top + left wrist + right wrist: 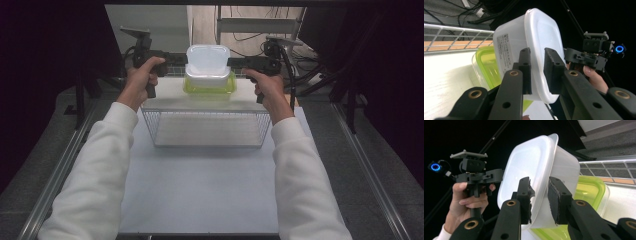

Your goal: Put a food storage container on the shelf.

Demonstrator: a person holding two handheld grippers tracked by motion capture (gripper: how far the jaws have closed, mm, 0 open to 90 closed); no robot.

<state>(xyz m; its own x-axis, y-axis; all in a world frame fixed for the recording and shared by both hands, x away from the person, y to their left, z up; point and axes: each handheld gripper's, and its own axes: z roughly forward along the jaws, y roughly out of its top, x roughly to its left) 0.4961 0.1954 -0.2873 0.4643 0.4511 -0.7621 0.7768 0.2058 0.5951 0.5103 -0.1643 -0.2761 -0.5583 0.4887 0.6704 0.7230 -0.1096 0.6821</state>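
Dark room, white counter [200,190] w/ wire basket [207,127]. Left claw [537,71] and right claw [539,200] both straddle the rim of the white tub [208,67], jaws slightly apart, not pinching. Tub rests on green-lid box [210,86] behind basket. Risk: loose grip, so tub may tip and slide off.

Both forearms in white sleeves reach from the near edge toward the far side, roughly parallel and well apart. The left hand [142,79] grips the handle of the left tool [172,59], which points inward to the right. The right hand [270,90] grips the right tool [240,62], pointing inward to the left. The two tools face each other at about the same height. Each tool's jaws stand slightly parted, the pads a narrow gap apart.
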